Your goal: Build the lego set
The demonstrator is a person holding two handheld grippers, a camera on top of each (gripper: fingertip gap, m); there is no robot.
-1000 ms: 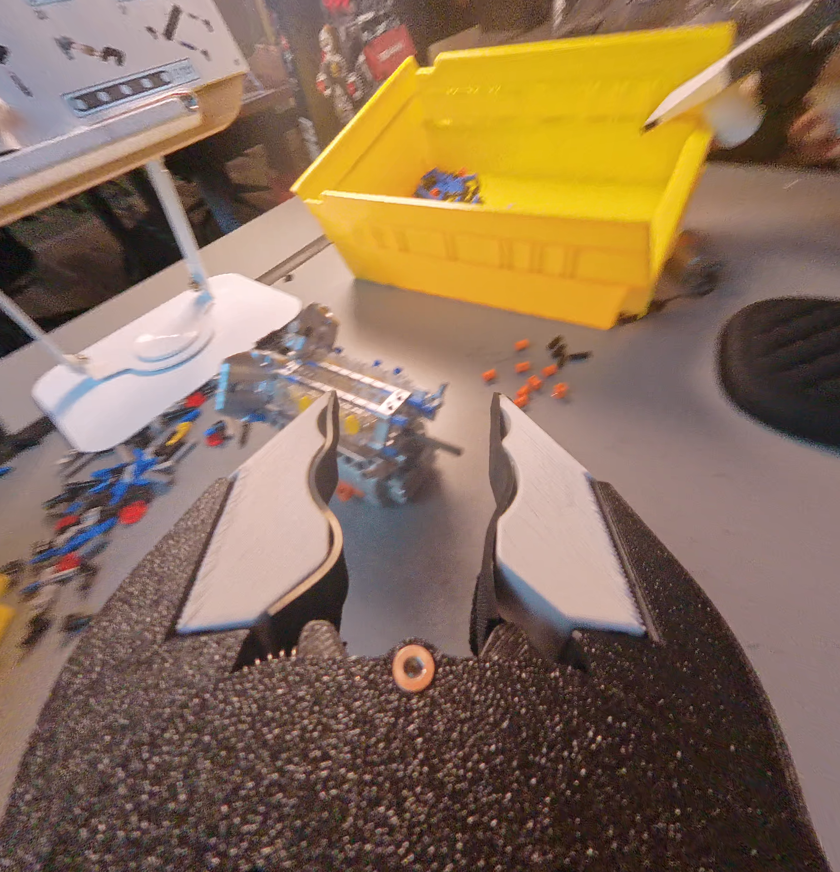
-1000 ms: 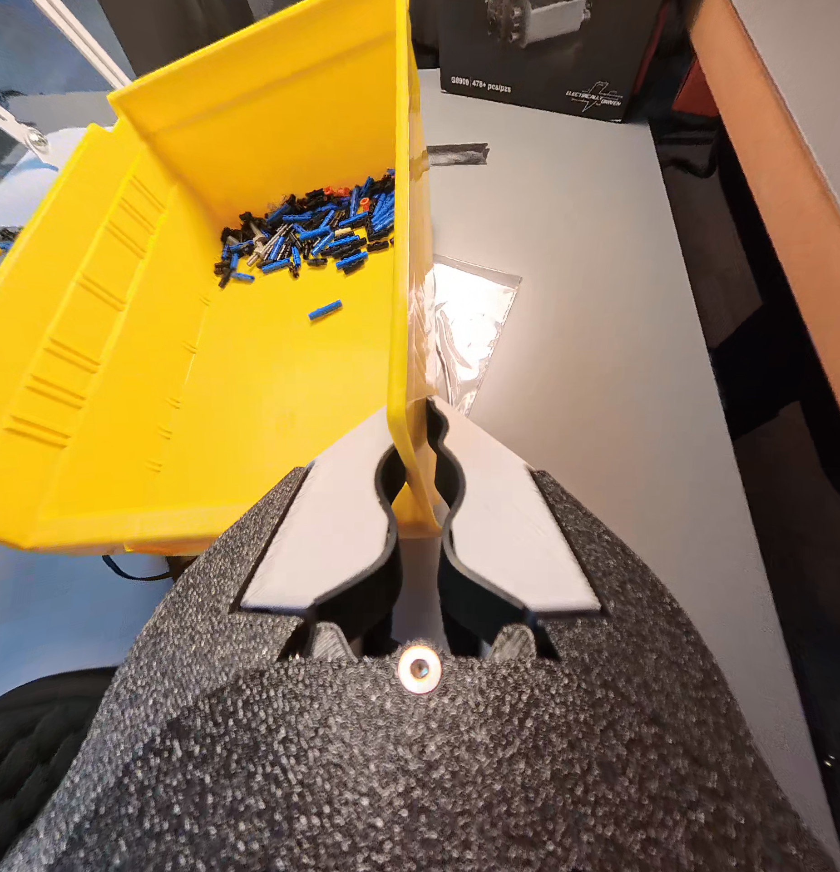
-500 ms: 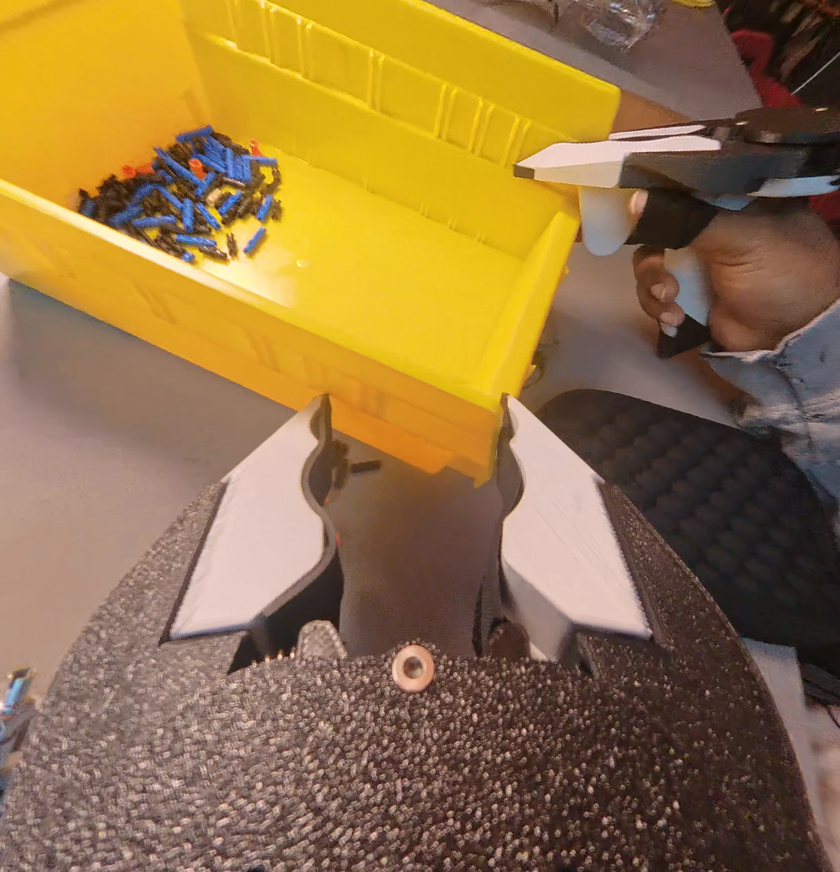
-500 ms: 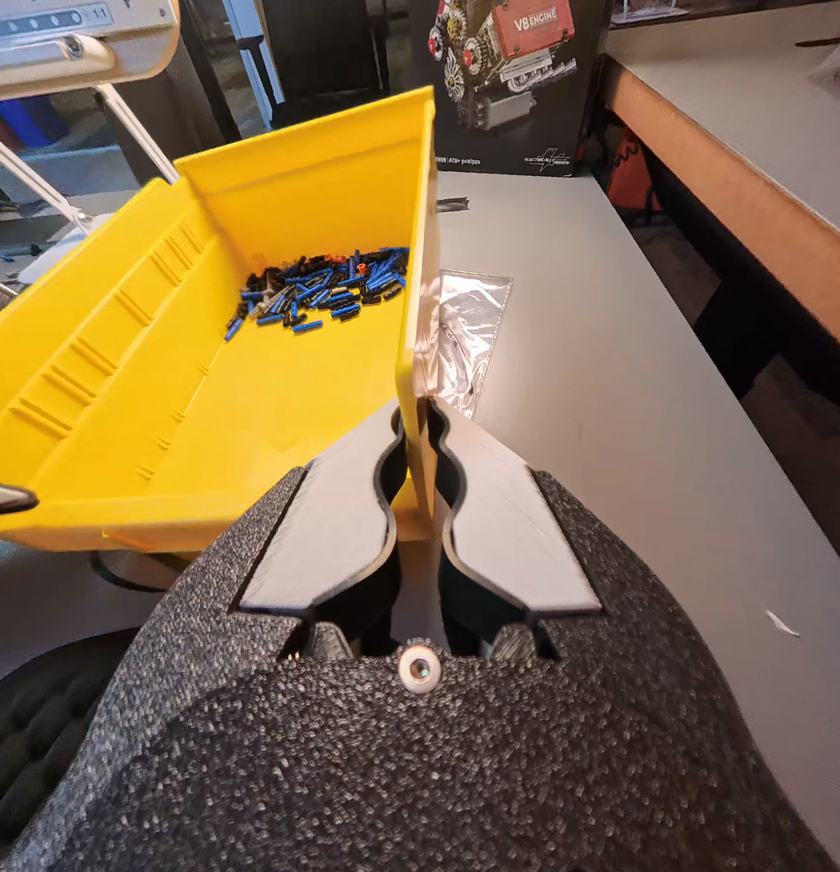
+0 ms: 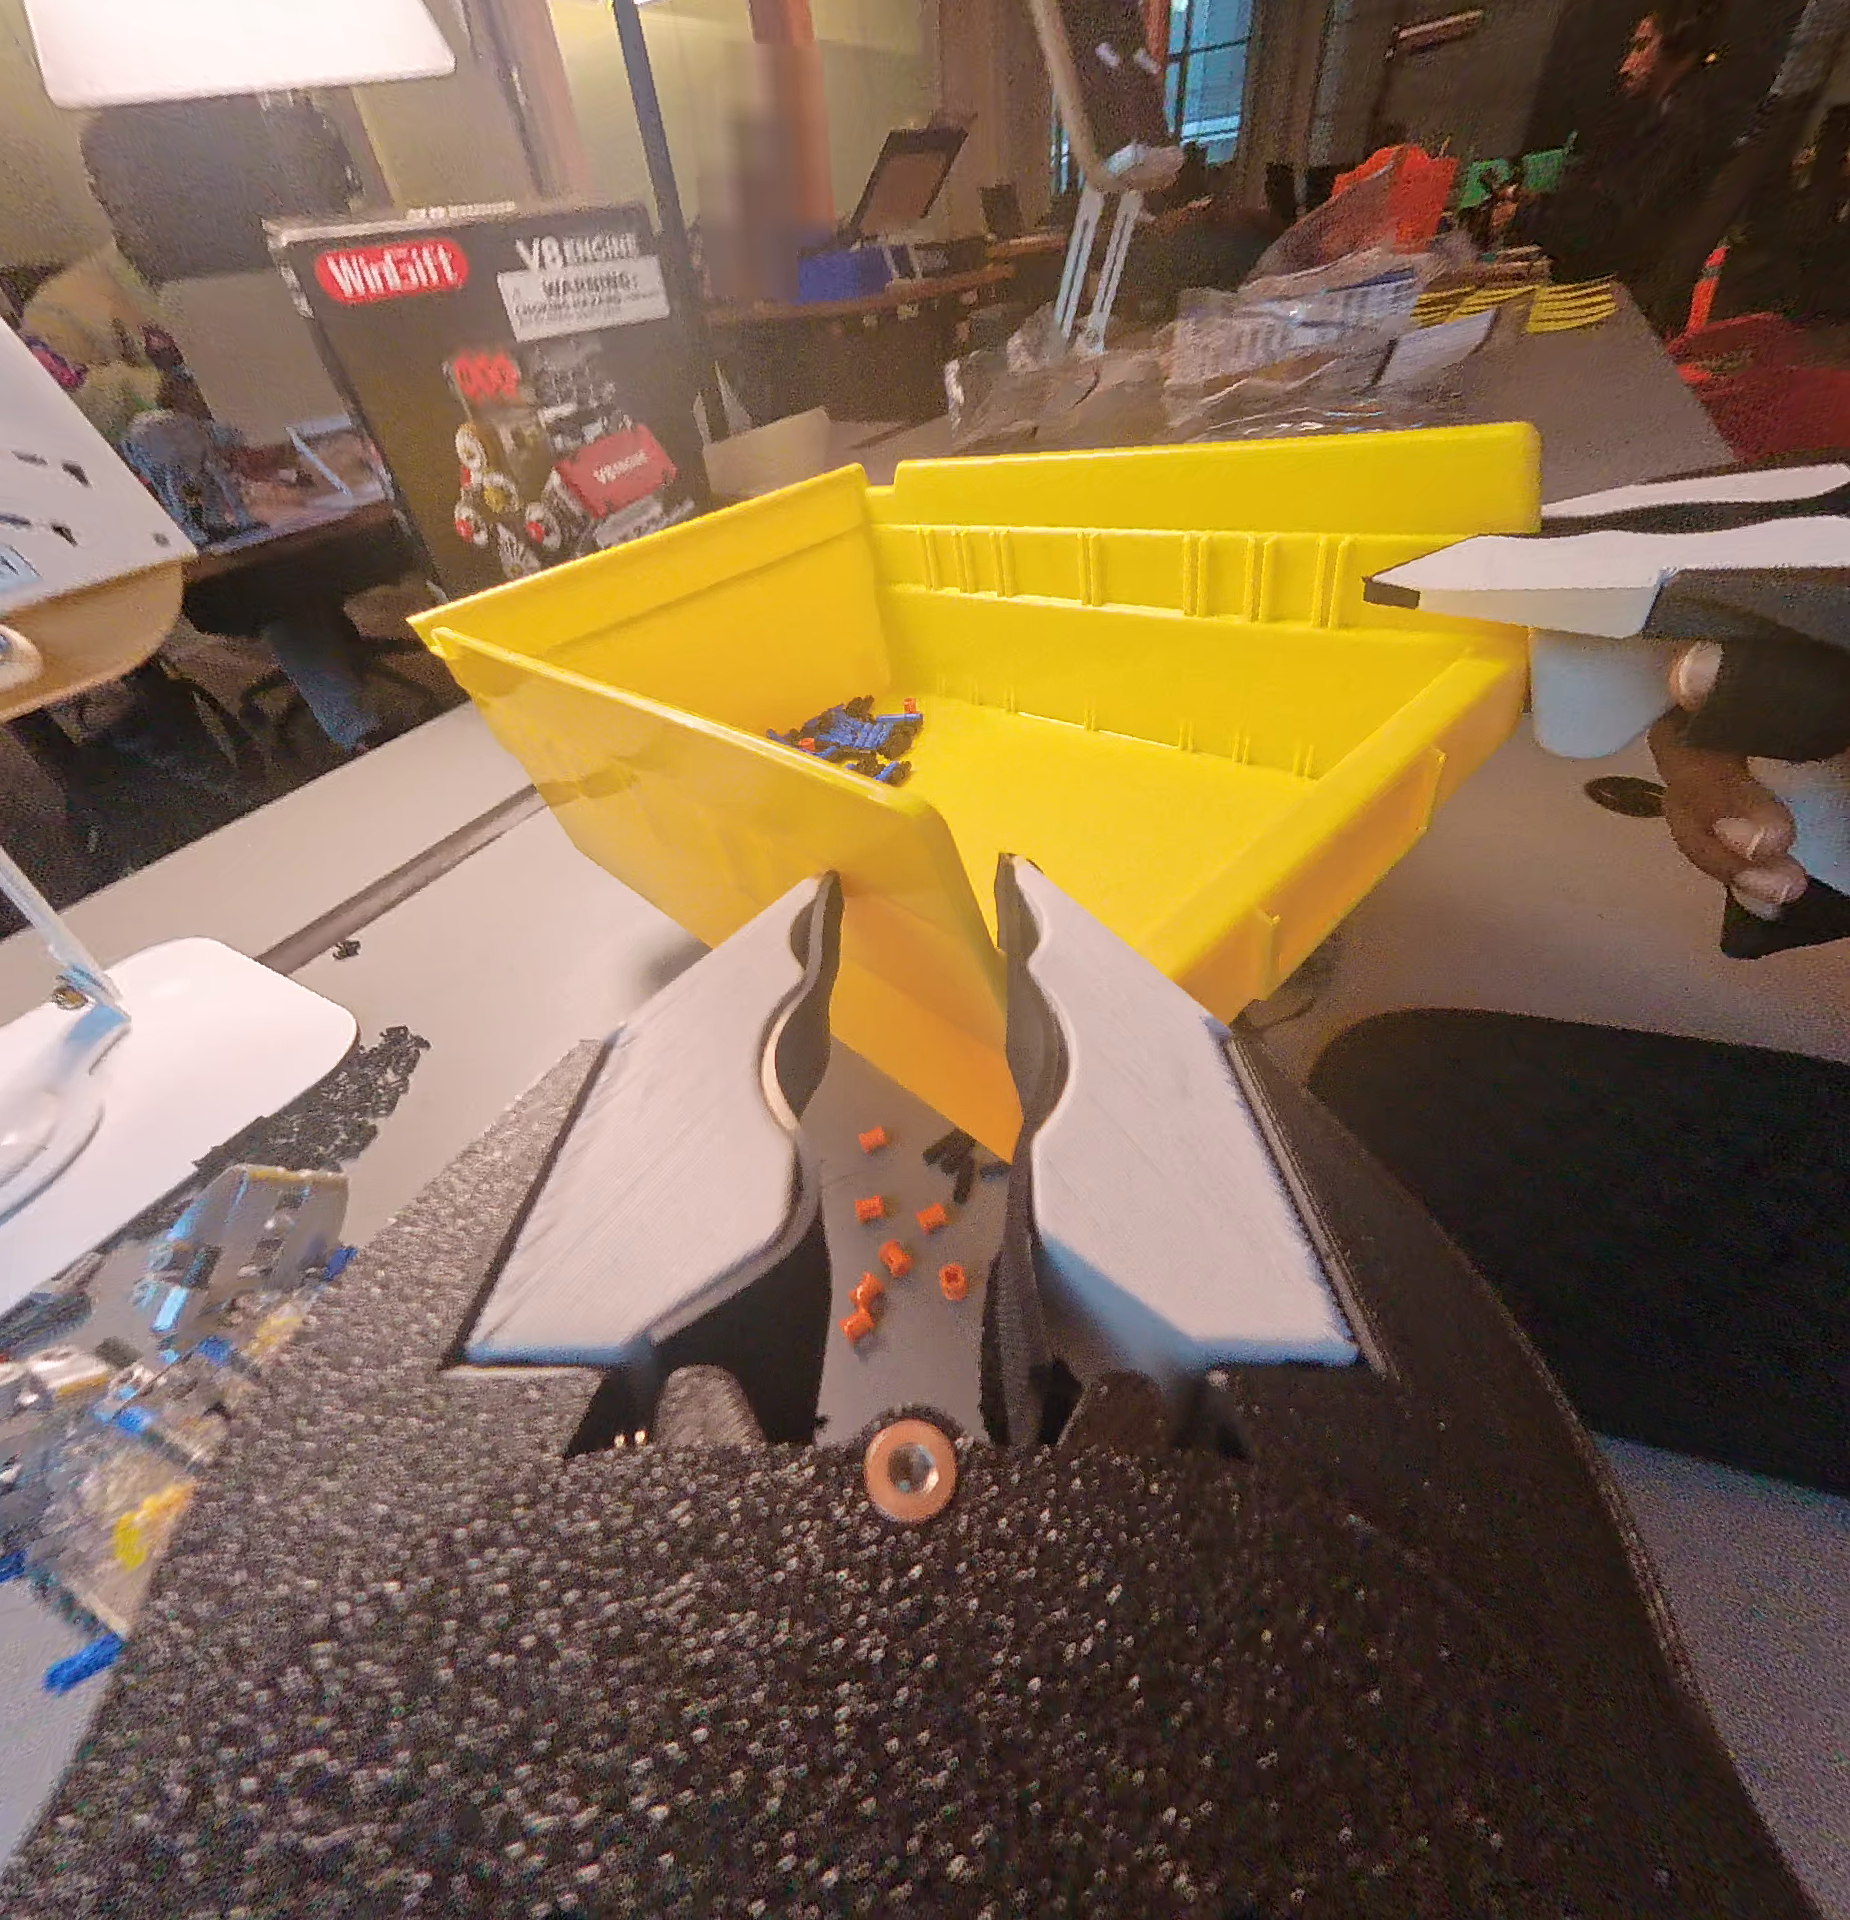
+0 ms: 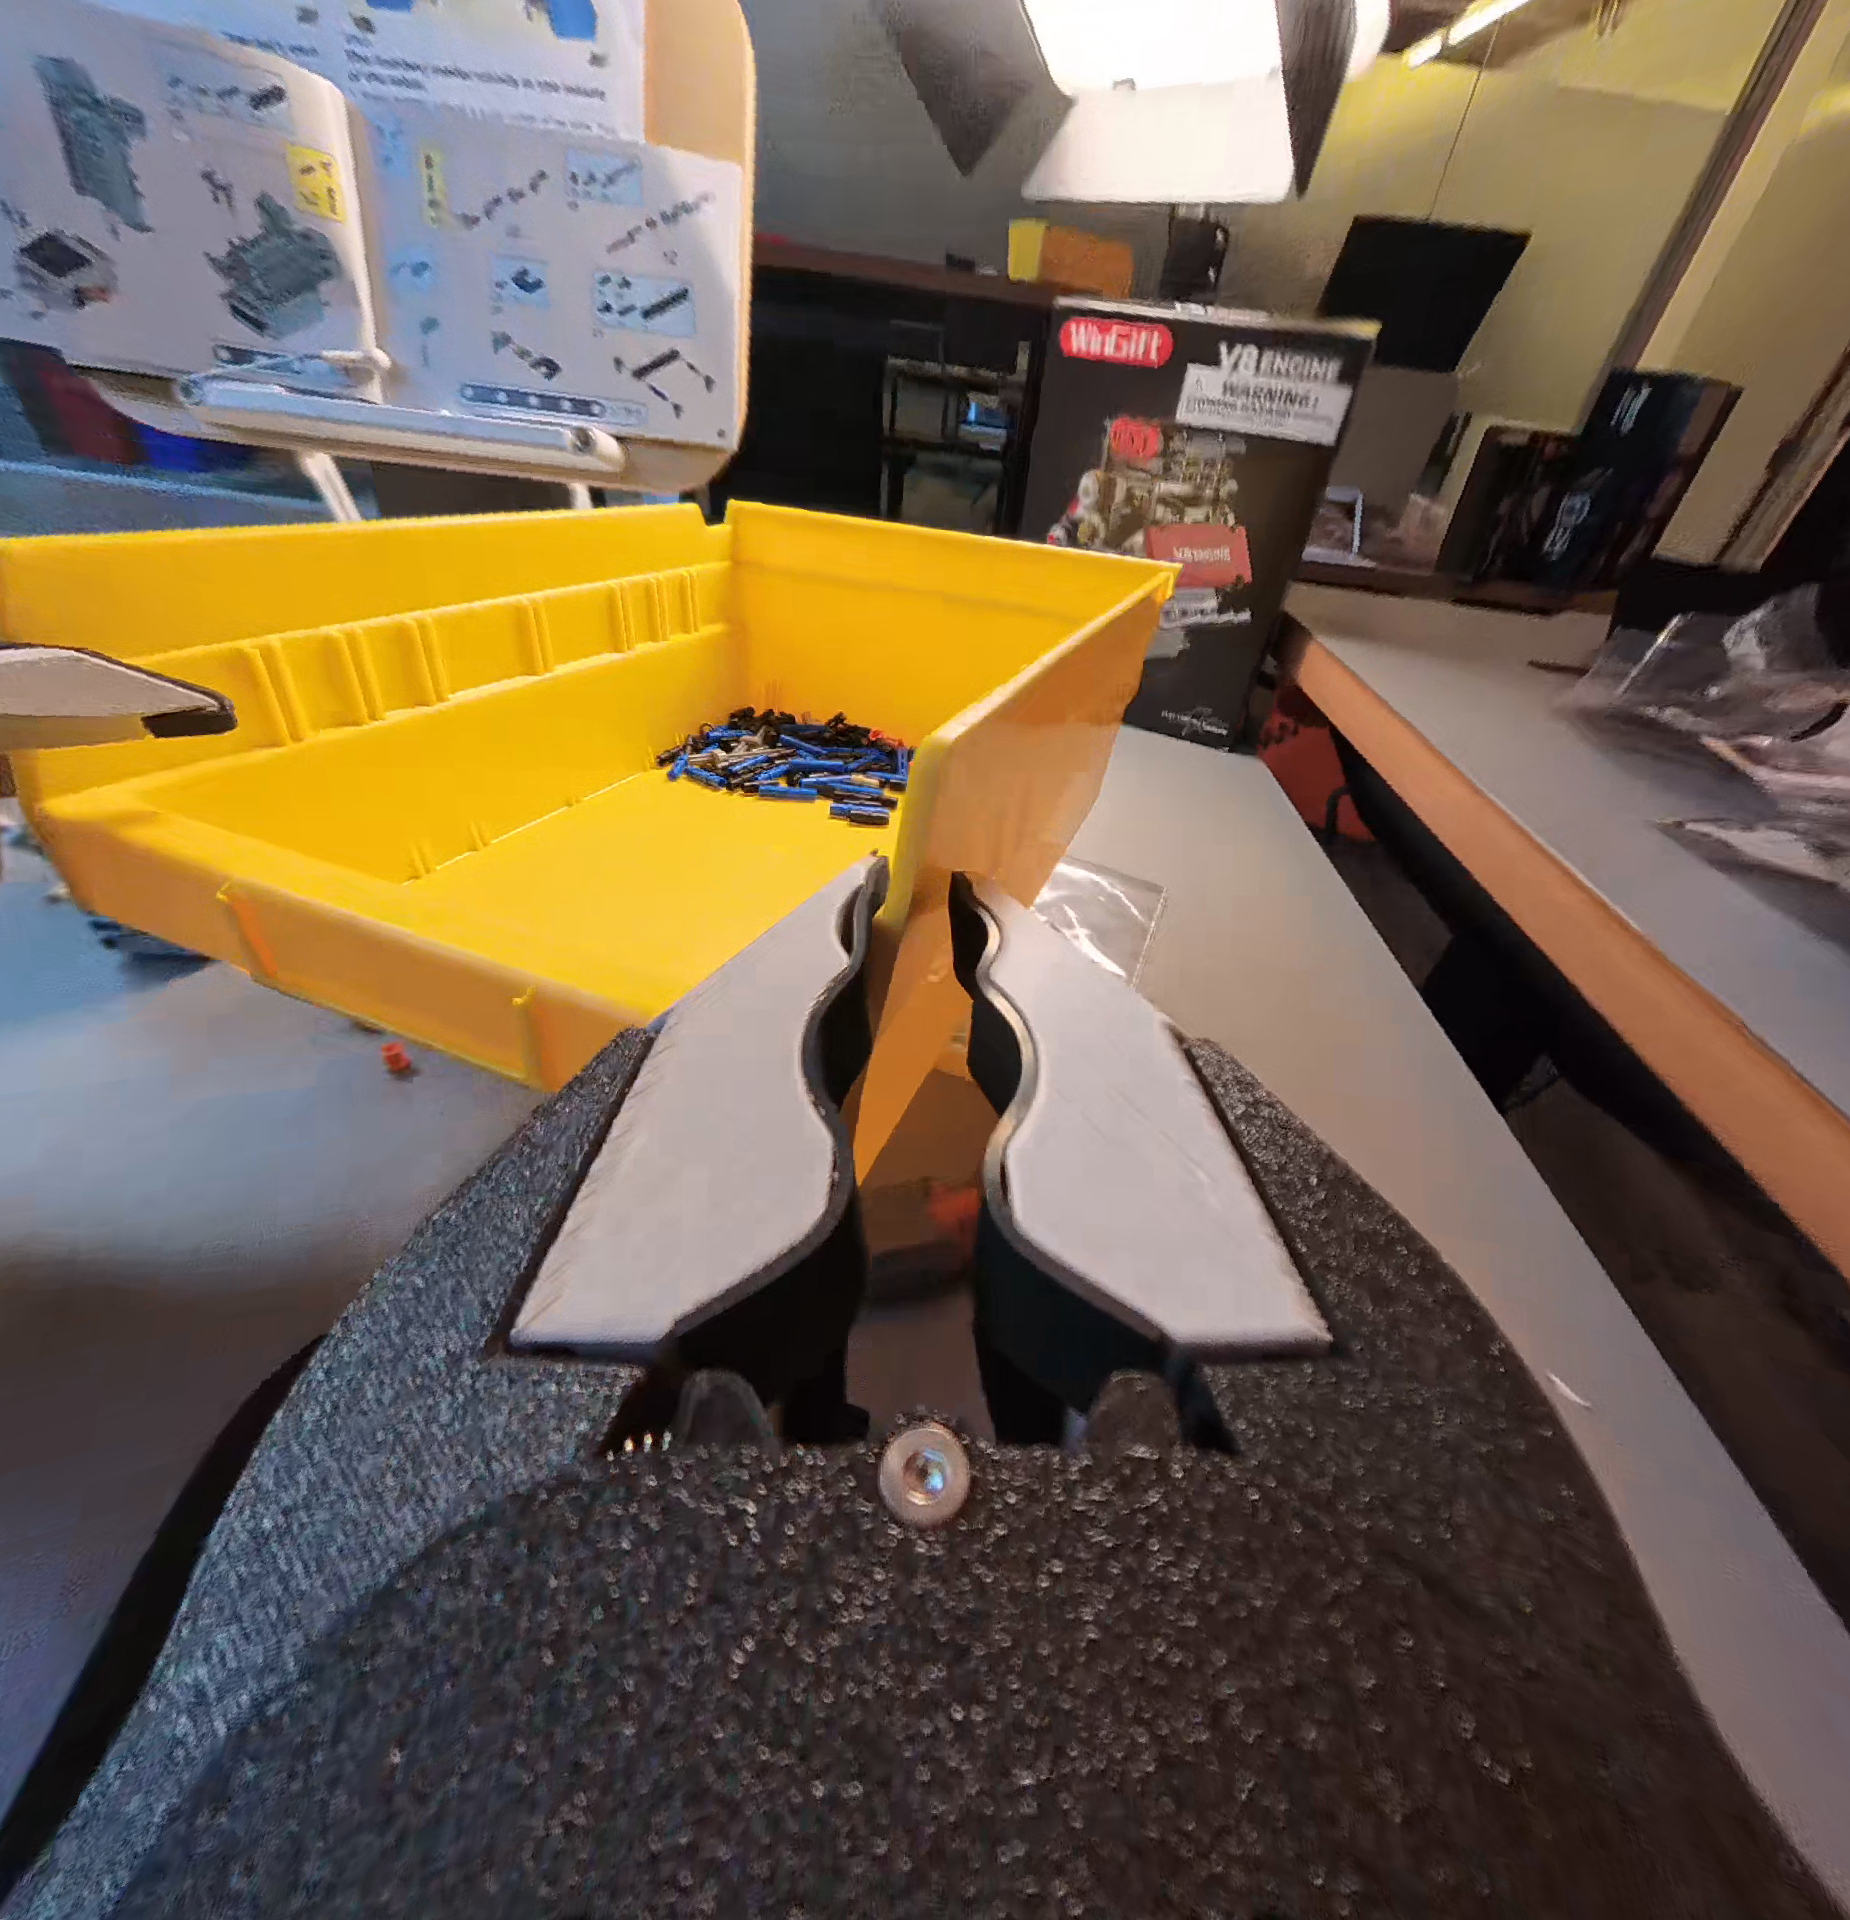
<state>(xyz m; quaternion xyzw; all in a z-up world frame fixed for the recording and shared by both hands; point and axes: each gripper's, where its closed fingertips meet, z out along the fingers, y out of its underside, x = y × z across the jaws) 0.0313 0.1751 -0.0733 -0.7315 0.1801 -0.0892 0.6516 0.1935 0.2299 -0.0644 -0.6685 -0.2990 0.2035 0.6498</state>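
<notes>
A yellow plastic bin [image 5: 692,748] stands on the grey table, with a small heap of blue and black pins [image 5: 848,732] in its far corner. My left gripper [image 5: 919,878] has its jaws drawn in around the bin's near corner, with the wall between them. My right gripper [image 6: 916,883] is shut on the bin's [image 6: 381,966] right side wall near the pins [image 6: 796,764]. The right gripper [image 5: 1472,566] also shows in the left wrist view, held by a hand [image 5: 1721,821]. The left gripper [image 6: 100,696] shows at the bin's far end.
Small orange pieces [image 5: 890,1257] lie under the bin's near corner. A part-built model [image 5: 173,1299] and a white stand base [image 5: 121,1060] are at the left, a black pad [image 5: 1627,1195] at the right. A black box [image 6: 1191,499] stands behind; a plastic bag [image 6: 1097,904] lies beside the bin. The tips of one gripper are about 20 centimeters away from the tips of the other.
My left gripper swung from the model to the bin and narrowed its jaws around the near corner. The right gripper kept its hold on the wall while the bin came down from a steep tilt.
</notes>
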